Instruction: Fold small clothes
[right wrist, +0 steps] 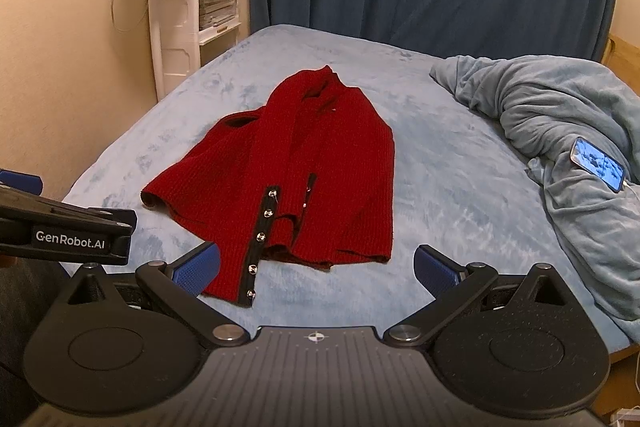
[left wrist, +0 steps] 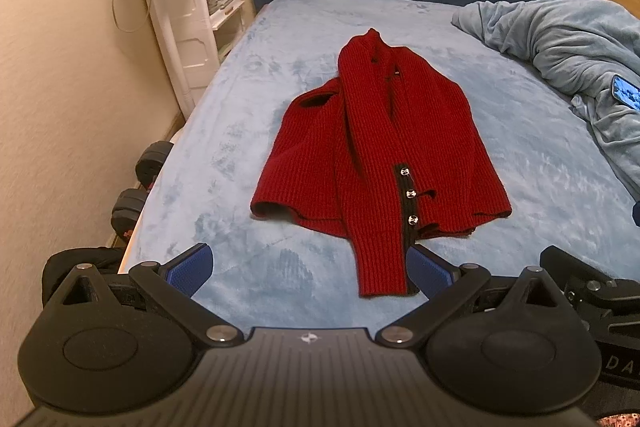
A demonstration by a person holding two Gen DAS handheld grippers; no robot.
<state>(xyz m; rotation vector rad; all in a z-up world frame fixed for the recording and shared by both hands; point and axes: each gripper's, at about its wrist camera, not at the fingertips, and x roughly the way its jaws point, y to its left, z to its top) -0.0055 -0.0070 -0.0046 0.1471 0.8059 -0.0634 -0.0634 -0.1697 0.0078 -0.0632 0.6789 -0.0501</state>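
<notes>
From my left wrist camera, the right gripper (left wrist: 592, 291) shows only as a black fragment cut by the frame's right edge, so I cannot tell how its jaws stand there. My left gripper's right pad (left wrist: 428, 269) is partly hidden behind the red cardigan (left wrist: 380, 147) sleeve end. Far right of it, a phone (left wrist: 628, 91) on the blanket (left wrist: 560, 39) is cropped, its screen unreadable.

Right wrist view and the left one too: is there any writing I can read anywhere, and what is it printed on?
"GenRobot.AI": white letters on the side of the left gripper, seen in the right wrist view.
"DA": partial letters on the right gripper, cut off at the left wrist view's edge.
Phone screen and shelf papers: too blurred to read.
</notes>
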